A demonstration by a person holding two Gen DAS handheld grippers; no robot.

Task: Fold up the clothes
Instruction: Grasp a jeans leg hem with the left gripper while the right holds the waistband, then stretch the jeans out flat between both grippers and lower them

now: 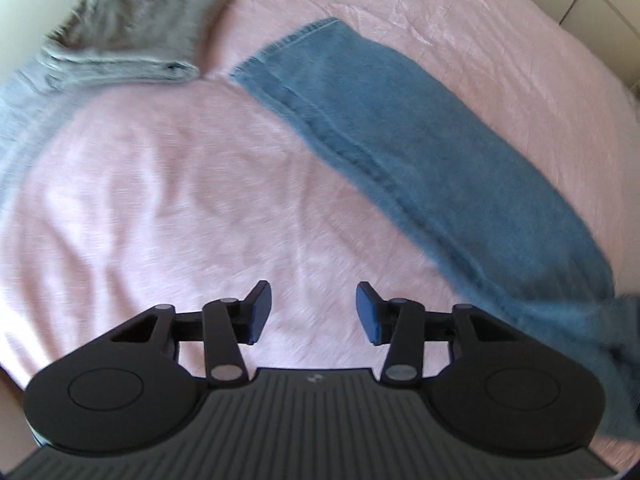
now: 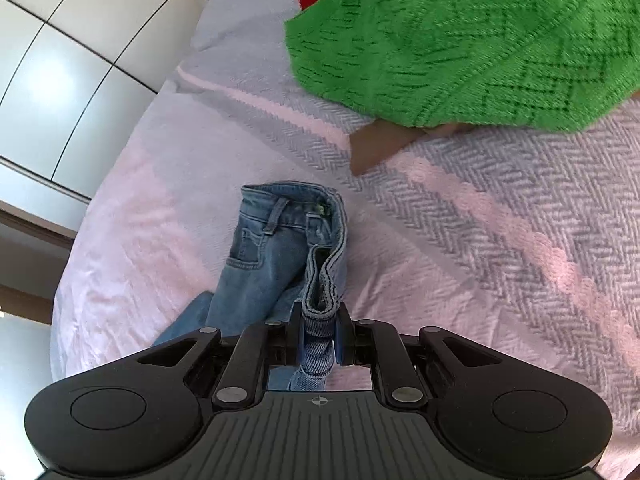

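One jeans (image 2: 276, 264) pinched in right tool (image 2: 319, 328), left tool (image 1: 313, 312) agape — one folded grey garment (image 1: 132, 48)

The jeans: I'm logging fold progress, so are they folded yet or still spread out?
Not folded: the jeans stretch long across the bed, waistband pinched in the right gripper.

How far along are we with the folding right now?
Done: a grey garment lies folded at the far left of the pink bedspread. In hand: the right gripper is clamped on the jeans near the waistband; one leg stretches out unfolded. The left gripper is open, holding nothing. Left: fold the jeans; the green knit looks unfolded.
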